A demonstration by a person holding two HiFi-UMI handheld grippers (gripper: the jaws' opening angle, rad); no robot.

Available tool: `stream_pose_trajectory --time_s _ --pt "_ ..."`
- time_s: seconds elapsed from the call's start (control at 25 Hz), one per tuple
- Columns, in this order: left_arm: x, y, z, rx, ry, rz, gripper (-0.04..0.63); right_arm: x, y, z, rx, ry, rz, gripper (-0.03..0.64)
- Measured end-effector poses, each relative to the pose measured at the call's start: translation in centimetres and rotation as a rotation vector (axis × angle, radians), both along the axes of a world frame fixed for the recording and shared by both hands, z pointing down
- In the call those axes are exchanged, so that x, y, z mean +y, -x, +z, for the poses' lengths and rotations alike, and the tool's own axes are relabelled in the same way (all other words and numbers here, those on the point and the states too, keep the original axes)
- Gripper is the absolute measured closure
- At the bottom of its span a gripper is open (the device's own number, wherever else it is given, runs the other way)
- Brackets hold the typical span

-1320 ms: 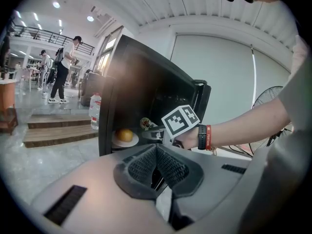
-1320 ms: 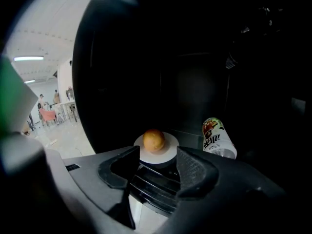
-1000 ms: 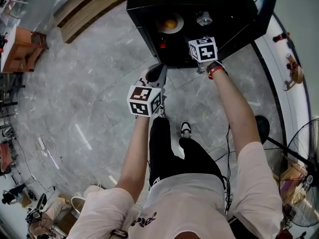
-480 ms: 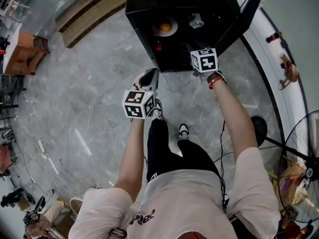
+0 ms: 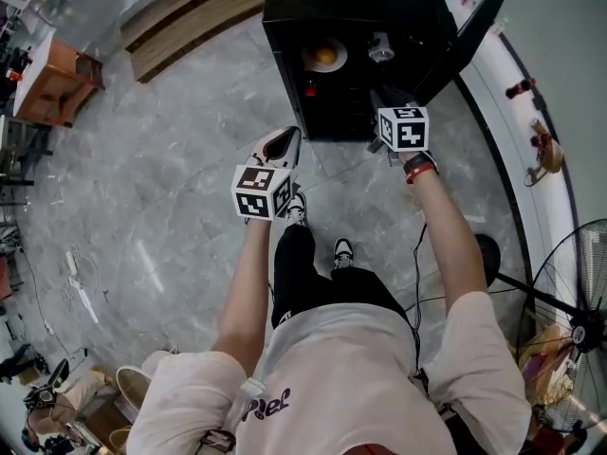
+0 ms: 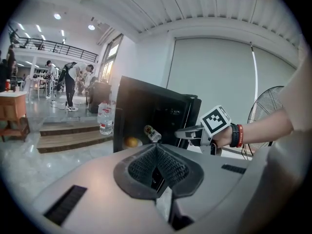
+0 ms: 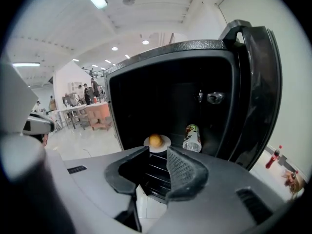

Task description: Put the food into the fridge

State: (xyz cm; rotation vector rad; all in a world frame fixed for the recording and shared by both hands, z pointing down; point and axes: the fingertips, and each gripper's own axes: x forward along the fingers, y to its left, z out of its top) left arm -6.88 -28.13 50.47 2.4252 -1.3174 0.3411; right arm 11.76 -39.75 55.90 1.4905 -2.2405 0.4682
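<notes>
The orange [image 7: 155, 140] on its plate [image 7: 166, 143] and the bottle [image 7: 193, 137] lie inside the fridge [image 7: 165, 52] straight ahead of my right gripper [image 7: 158, 152], its jaws closing on nothing, with the open door [image 7: 261, 82] to its right, while my left gripper [image 6: 156, 147], clenched empty, hangs farther back.

Surroundings: grey marbled floor [image 5: 161, 197]. Wooden steps [image 5: 185, 12] run along its far edge, with a large clear water bottle [image 6: 104, 118] upright on them. Orange-brown wooden table [image 5: 45, 81] stands at far left. A standing fan [image 5: 572, 301] is at the right (head tilted, black round base). Curved white ledge [image 5: 536, 150] carries a small red bottle [image 5: 518, 88]. People [image 6: 73, 82] stand in the background.
</notes>
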Motion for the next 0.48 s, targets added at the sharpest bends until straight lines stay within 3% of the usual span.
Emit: stream_pose_trajectory --time_s 0.48 --pt "3.1 -0.1 -3.9 -0.008 -0.044 0.002 0.577 5.6 -0.9 -4.9 -0.069 -0.037 0.054 0.515"
